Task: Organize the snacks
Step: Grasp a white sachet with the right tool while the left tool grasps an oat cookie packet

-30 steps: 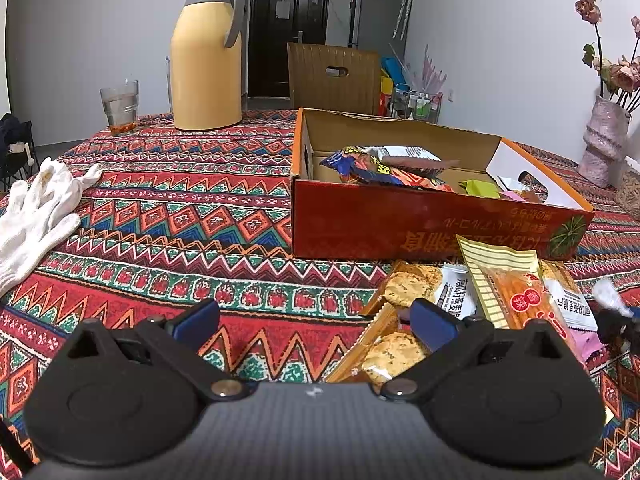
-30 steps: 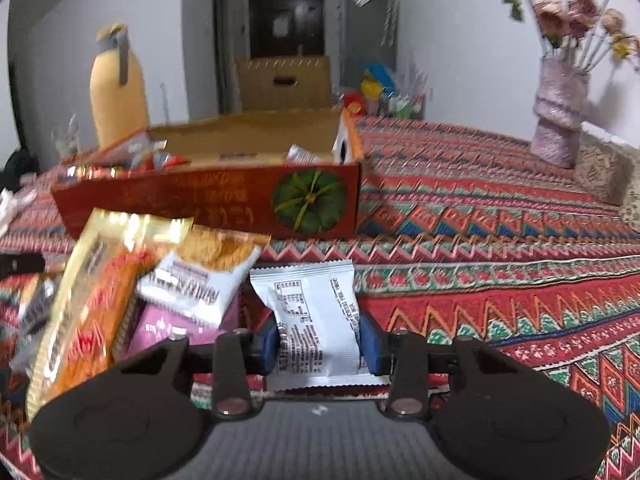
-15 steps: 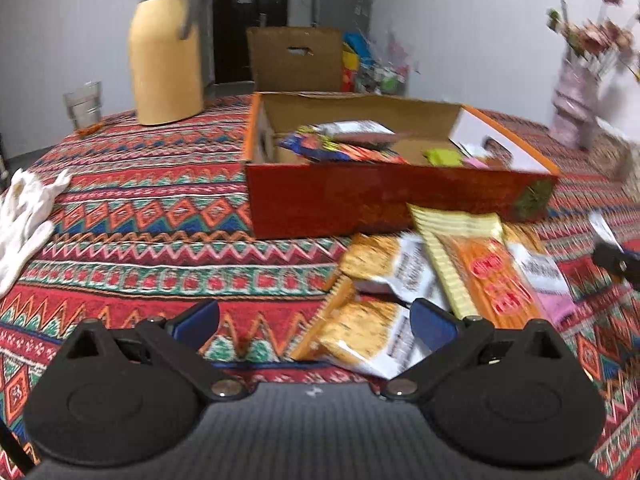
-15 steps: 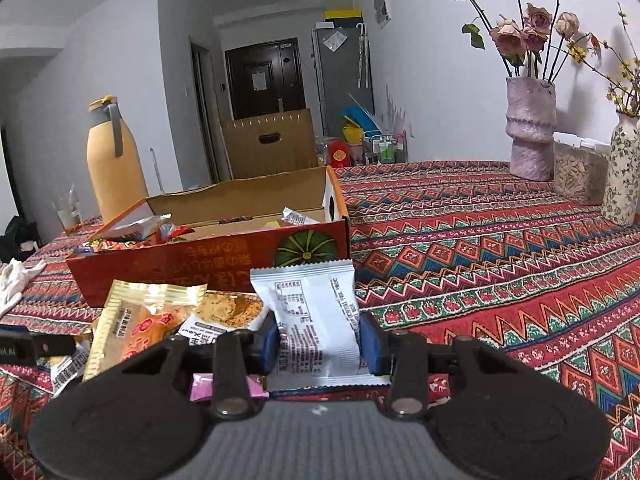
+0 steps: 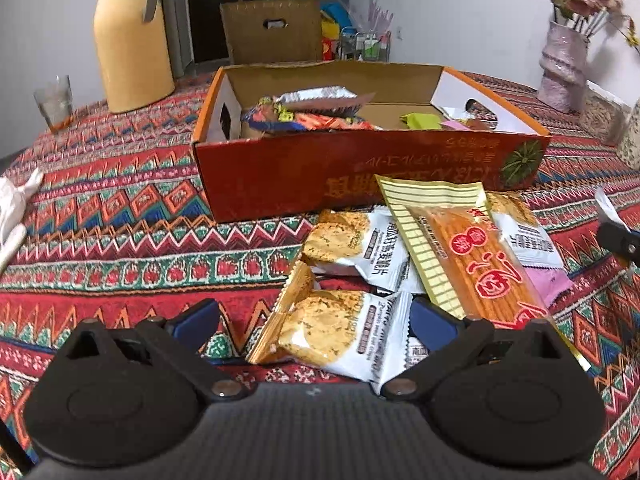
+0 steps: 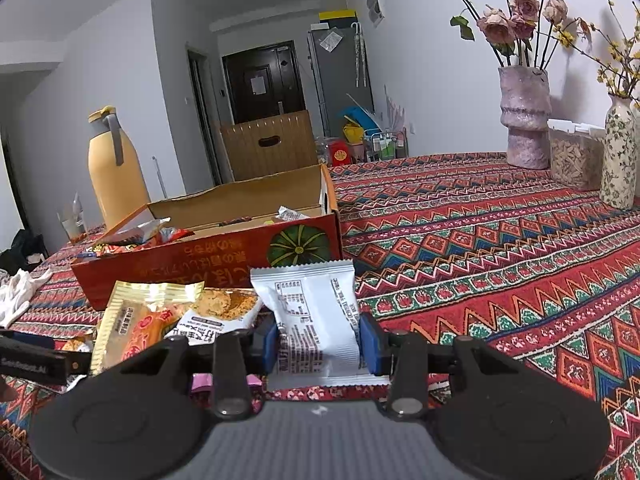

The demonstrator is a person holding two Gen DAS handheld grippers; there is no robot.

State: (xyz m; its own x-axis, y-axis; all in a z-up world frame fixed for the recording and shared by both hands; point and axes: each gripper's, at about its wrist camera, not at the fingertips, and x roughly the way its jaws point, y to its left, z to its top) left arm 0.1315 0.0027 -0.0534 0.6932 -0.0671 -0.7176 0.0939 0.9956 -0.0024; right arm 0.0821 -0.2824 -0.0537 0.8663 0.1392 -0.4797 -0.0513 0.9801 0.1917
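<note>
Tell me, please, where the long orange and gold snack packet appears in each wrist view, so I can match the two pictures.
Left wrist view: the orange and gold packet lies right of centre, its top edge against the red box's front wall, overlapping the cracker packets.
Right wrist view: it sits at lower left, in front of the box.
Shared landmark: the green pumpkin print on the box's front wall.

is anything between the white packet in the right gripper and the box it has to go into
Nothing visible blocks it. The right gripper is shut on the white packet, and the orange box sits just behind it with an open top. Only the box's front wall must be cleared, so lift first.
</note>
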